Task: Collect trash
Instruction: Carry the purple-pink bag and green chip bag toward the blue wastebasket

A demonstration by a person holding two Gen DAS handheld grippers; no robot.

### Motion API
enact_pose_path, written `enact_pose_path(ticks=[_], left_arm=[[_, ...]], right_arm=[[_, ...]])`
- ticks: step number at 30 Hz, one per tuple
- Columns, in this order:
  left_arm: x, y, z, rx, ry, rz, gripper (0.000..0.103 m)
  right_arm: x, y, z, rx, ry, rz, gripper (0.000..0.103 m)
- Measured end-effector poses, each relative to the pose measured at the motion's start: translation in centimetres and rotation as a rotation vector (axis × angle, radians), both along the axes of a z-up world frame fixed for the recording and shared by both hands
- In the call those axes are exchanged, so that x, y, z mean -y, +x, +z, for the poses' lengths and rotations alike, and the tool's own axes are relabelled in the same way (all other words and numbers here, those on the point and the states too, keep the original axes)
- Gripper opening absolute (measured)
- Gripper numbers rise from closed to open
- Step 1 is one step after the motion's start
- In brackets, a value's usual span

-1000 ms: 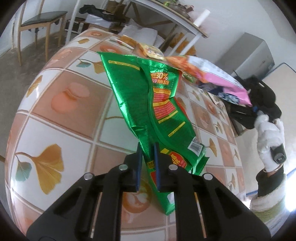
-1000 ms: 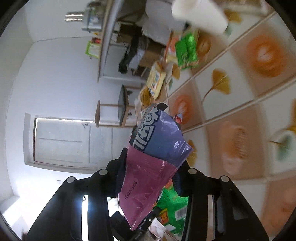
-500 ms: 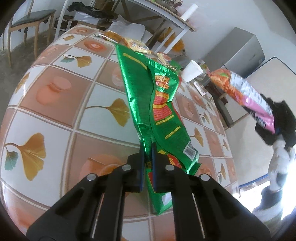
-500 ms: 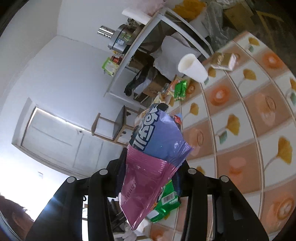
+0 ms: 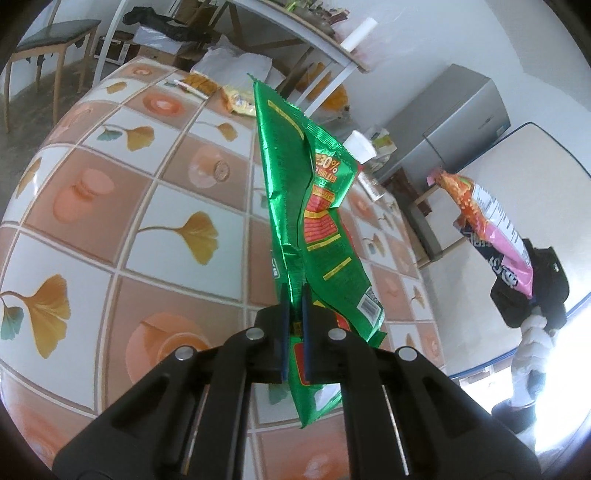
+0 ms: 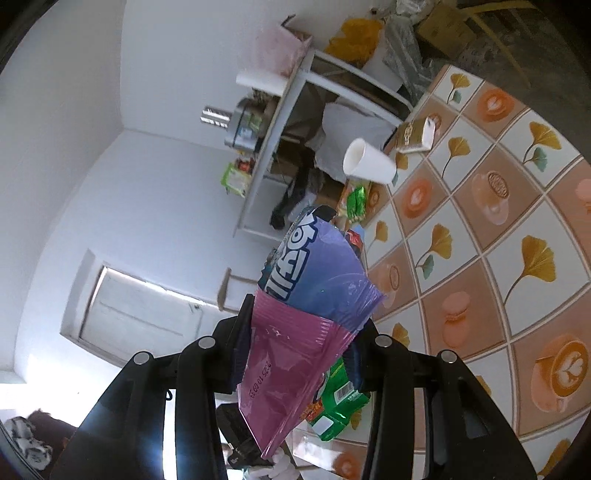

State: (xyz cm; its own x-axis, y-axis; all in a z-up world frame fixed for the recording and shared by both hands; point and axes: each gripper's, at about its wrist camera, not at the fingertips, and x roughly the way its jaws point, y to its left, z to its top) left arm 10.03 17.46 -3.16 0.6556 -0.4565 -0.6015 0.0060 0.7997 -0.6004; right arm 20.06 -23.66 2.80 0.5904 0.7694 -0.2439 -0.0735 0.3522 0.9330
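My left gripper (image 5: 294, 325) is shut on a crumpled green snack bag (image 5: 310, 206) and holds it upright above the tiled table (image 5: 110, 206). My right gripper (image 6: 297, 354) is shut on a pink and purple snack bag (image 6: 306, 302), held off the table's edge. That bag also shows at the right of the left wrist view (image 5: 491, 236), in the air past the table. The green bag shows low in the right wrist view (image 6: 340, 402).
A white paper cup (image 5: 360, 146) (image 6: 369, 162) stands on the table's far side. Yellow wrappers (image 5: 236, 101) lie at the far edge, and a small box (image 6: 413, 136) and green wrappers (image 6: 354, 201) too. A chair (image 5: 48, 40), shelving (image 5: 295, 33) and a grey cabinet (image 5: 458, 110) stand beyond.
The right gripper has carried the pink bag away from the table to the right and lower. The left gripper has lifted the green bag more upright.
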Motion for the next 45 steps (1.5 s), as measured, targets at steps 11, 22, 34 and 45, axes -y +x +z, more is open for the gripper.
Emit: enact_pose_path(ticks=[11,22,34,45], left_arm=[[0.0,-0.1,1.6,0.036,-0.009,0.013,0.004],[1.0,0.1,2.4,0.046,-0.008,-0.009,0.004],[3.7,0.6,3.9,0.076,0.005,-0.063,0.004],[7.7,1.1,5.3,0.104,0.024,-0.137,0.004]], right_arm=[[3.2,-1.9,-1.4,-0.014,0.063,-0.091,0.041],[4.7,-2.8,-1.5,-0.01,0.07,-0.125,0.041],[7.4,-5.0,-1.0,0.009,0.075,-0.167,0.041],[11.5,-8.6,-0.5,0.038,0.088,-0.236,0.041]])
